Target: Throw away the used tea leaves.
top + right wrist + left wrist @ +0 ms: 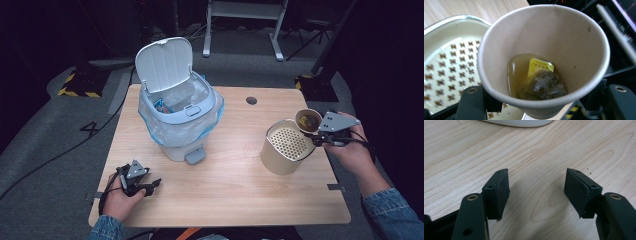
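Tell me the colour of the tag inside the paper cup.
Yellow tag in the paper cup, clearest in the right gripper view.

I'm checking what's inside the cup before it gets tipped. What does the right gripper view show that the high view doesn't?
Right gripper view alone: the paper cup tilted, holding yellowish tea, a wet tea bag and its yellow tag.

High view alone: the open white bin with its liner, the left gripper resting open on the table.

Both: the cup in the right gripper beside the cream perforated strainer container.

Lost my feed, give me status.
Right gripper shut on paper cup, tilted over strainer bin. Tea bag, liquid inside. Left gripper open, empty. Nothing in the way.
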